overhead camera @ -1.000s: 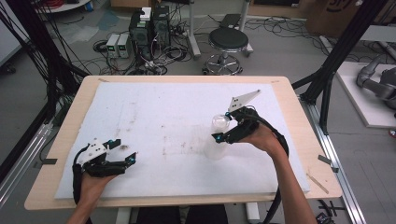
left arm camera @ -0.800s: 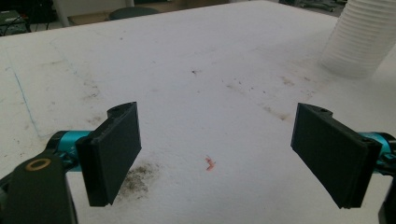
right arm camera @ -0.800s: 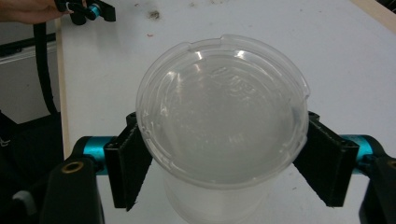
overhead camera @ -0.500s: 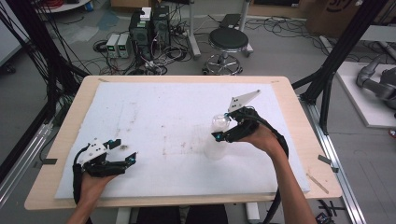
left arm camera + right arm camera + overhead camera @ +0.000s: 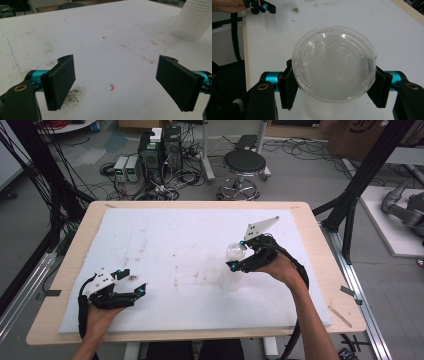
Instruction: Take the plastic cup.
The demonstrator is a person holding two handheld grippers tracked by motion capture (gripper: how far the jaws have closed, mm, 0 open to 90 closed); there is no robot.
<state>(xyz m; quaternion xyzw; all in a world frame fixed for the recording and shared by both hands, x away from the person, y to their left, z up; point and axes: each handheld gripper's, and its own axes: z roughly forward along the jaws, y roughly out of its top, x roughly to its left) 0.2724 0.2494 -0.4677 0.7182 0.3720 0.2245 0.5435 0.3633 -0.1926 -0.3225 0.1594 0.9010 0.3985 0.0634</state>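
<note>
Closing my right gripper [image 5: 334,85] on the clear cup [image 5: 334,67] just under its lid; light, thin, crushable, so gently; left gripper [image 5: 122,82] wide, empty.

You are not looking at any readable text, label, brand, number or sign here. A cardboard box [image 5: 357,132] far beyond your right tongs [image 5: 239,255] is showing a dark printed mark, but it is too cut off and blurred to read.
</note>
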